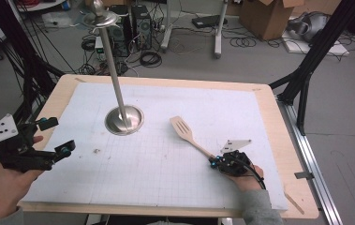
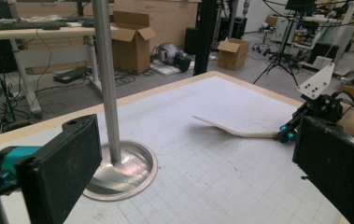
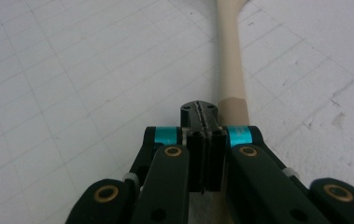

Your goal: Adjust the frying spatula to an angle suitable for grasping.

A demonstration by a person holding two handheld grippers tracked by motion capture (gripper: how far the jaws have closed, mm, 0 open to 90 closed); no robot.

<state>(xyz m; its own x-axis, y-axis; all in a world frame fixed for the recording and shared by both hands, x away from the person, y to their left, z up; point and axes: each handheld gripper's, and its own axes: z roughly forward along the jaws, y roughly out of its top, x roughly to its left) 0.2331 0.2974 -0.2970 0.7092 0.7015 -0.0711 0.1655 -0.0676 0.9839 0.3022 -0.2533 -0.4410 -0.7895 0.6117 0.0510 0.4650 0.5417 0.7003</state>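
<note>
Gridded mat (image 1: 166, 164): steel dish (image 1: 124, 120) (upright pole (image 1: 114, 70) inside)

Soft, even overhead light filled the room, bright enough everywhere without harsh contrast. The white mat (image 1: 166, 154) looked slightly washed out, and the steel base (image 1: 124, 120) of the stand carried a mild glare, seen too in the left gripper view. Shadows were faint and short; a pale one lay under the wooden spatula (image 2: 233, 130). All pictures were somewhat soft and grainy. In the right gripper view the near black links blurred, and the mat's grid lines bent toward the edges.
</note>
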